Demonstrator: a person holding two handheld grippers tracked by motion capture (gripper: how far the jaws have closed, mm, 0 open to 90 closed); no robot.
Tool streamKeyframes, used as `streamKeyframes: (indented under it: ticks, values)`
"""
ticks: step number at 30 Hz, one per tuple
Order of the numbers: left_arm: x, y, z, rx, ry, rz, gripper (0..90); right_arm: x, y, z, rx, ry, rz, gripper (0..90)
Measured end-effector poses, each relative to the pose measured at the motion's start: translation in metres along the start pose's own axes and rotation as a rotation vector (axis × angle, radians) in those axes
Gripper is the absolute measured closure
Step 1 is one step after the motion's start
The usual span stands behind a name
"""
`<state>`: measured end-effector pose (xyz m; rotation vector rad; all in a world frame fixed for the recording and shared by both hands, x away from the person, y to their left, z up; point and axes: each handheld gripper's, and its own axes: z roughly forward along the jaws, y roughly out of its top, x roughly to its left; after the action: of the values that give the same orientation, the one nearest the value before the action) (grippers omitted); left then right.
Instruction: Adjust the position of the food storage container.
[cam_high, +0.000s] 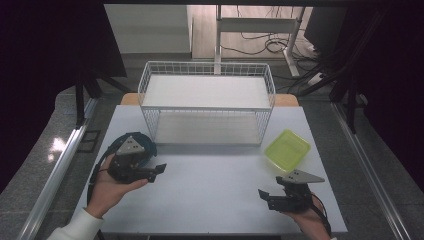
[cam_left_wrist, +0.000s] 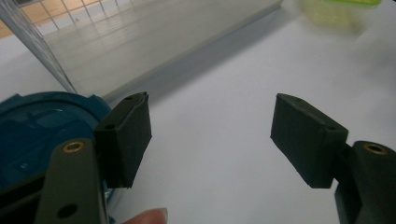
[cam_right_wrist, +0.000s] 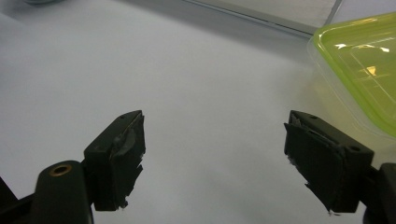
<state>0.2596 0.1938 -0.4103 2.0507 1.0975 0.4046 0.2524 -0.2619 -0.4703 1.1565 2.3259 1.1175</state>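
Note:
A white wire basket rack (cam_high: 207, 102) with two shelves stands at the back of the white table (cam_high: 210, 185). A dark blue round lid or dish (cam_high: 146, 143) lies at the left, just behind my left gripper (cam_high: 161, 169), which is open and empty; in the left gripper view the blue dish (cam_left_wrist: 32, 126) sits beside the left jaw. A lime-green shallow container (cam_high: 287, 148) rests at the right. My right gripper (cam_high: 263, 196) is open above bare table, and in the right gripper view the green container (cam_right_wrist: 364, 65) lies beyond its right jaw.
The rack's lower shelf (cam_left_wrist: 140, 42) is close ahead of the left gripper. Bare table surface spreads between the two grippers. Beyond the table, a desk frame with cables (cam_high: 270, 45) stands on the floor.

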Motion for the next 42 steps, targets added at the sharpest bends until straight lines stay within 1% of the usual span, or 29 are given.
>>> streamKeyframes:
  ticks: [1, 4, 5, 6, 7, 8, 9, 10, 11, 12, 13, 14, 15, 16, 20, 22, 23, 25, 26, 27, 30, 32, 34, 35, 36, 37, 38, 40, 42]
  values:
    - [0.0, 0.0, 0.0, 0.0, 0.0, 0.0, 28.9, 0.0, 0.0, 0.0, 0.0, 0.0, 0.0, 20.3]
    - [0.007, 0.006, 0.0, 0.001, 0.008, 0.004, 29.1, -0.001, -0.001, 0.0, 0.001, -0.003, 0.001, 20.3]
    - [0.011, 0.009, -0.001, 0.001, 0.019, 0.022, 29.1, -0.001, -0.001, 0.0, 0.0, -0.005, 0.004, 20.3]
    - [0.013, 0.011, -0.001, -0.002, 0.028, 0.028, 29.1, -0.002, -0.001, 0.0, 0.001, -0.006, 0.004, 20.3]
    - [0.013, 0.011, -0.001, -0.002, 0.028, 0.028, 29.4, -0.002, -0.001, 0.0, 0.002, -0.007, 0.005, 20.3]
    - [0.02, 0.015, -0.002, -0.003, 0.03, 0.026, 29.7, -0.002, -0.001, 0.001, 0.003, -0.006, 0.005, 20.3]
    - [0.024, 0.017, -0.003, -0.004, 0.028, 0.02, 30.0, -0.002, -0.001, 0.001, 0.005, -0.006, 0.004, 20.3]
    - [0.024, 0.017, -0.003, -0.004, 0.028, 0.02, 30.4, -0.002, -0.001, 0.001, 0.007, -0.006, 0.001, 20.3]
    - [0.03, 0.021, -0.004, -0.005, 0.036, 0.016, 30.8, -0.002, -0.001, 0.002, 0.008, -0.007, 0.001, 20.3]
    - [0.03, 0.021, -0.004, -0.005, 0.036, 0.016, 31.0, -0.001, -0.001, 0.002, 0.009, -0.008, 0.001, 20.3]
    - [0.038, 0.025, -0.005, -0.006, 0.038, 0.017, 31.2, -0.002, -0.001, 0.002, 0.011, -0.007, 0.002, 20.3]
    - [0.038, 0.025, -0.005, -0.006, 0.038, 0.017, 31.4, -0.002, -0.001, 0.002, 0.012, -0.008, 0.004, 20.3]
    - [0.044, 0.028, -0.005, -0.002, 0.041, 0.02, 31.7, -0.002, -0.001, 0.002, 0.014, -0.009, 0.005, 20.3]
    - [0.044, 0.028, -0.005, -0.002, 0.041, 0.02, 32.1, -0.002, -0.001, 0.002, 0.014, -0.009, 0.005, 20.3]
    - [0.058, 0.033, -0.003, 0.001, 0.056, 0.021, 34.2, -0.002, -0.002, 0.004, 0.019, -0.009, 0.005, 20.3]
    - [0.067, 0.035, -0.001, 0.003, 0.072, 0.011, 34.8, -0.002, -0.002, 0.004, 0.02, -0.01, 0.006, 20.3]
    - [0.067, 0.035, -0.001, 0.003, 0.072, 0.011, 35.9, -0.002, -0.002, 0.004, 0.02, -0.01, 0.006, 20.3]
    - [0.079, 0.036, 0.001, 0.012, 0.067, -0.003, 37.6, -0.002, -0.002, 0.004, 0.021, -0.012, 0.005, 20.4]
    - [0.082, 0.036, 0.002, 0.014, 0.073, -0.011, 37.7, -0.003, -0.002, 0.004, 0.023, -0.013, 0.006, 20.4]
    - [0.082, 0.036, 0.002, 0.014, 0.073, -0.011, 37.8, -0.003, -0.002, 0.004, 0.023, -0.013, 0.006, 20.4]
    - [0.093, 0.038, 0.005, 0.023, 0.088, -0.034, 38.3, -0.003, -0.003, 0.004, 0.028, -0.015, 0.01, 20.4]
    - [0.099, 0.039, 0.007, 0.03, 0.092, -0.039, 38.9, -0.003, -0.003, 0.005, 0.029, -0.017, 0.008, 20.4]
    - [0.11, 0.041, 0.011, 0.033, 0.098, -0.042, 39.0, -0.003, -0.003, 0.006, 0.031, -0.019, 0.009, 20.4]
    - [0.113, 0.042, 0.012, 0.033, 0.101, -0.045, 39.1, -0.003, -0.003, 0.005, 0.031, -0.02, 0.01, 20.4]
    - [0.116, 0.042, 0.014, 0.039, 0.109, -0.052, 39.7, -0.003, -0.003, 0.005, 0.031, -0.02, 0.01, 20.5]
    - [0.116, 0.042, 0.014, 0.039, 0.109, -0.052, 40.3, -0.003, -0.003, 0.005, 0.031, -0.02, 0.01, 20.5]
    - [0.123, 0.044, 0.017, 0.053, 0.124, -0.06, 40.8, -0.003, -0.003, 0.005, 0.031, -0.025, 0.011, 20.4]
    - [0.126, 0.044, 0.018, 0.059, 0.129, -0.063, 41.8, -0.004, -0.003, 0.005, 0.033, -0.027, 0.015, 20.4]
    - [0.134, 0.045, 0.02, 0.067, 0.146, -0.079, 43.1, -0.004, -0.003, 0.006, 0.034, -0.029, 0.017, 20.4]
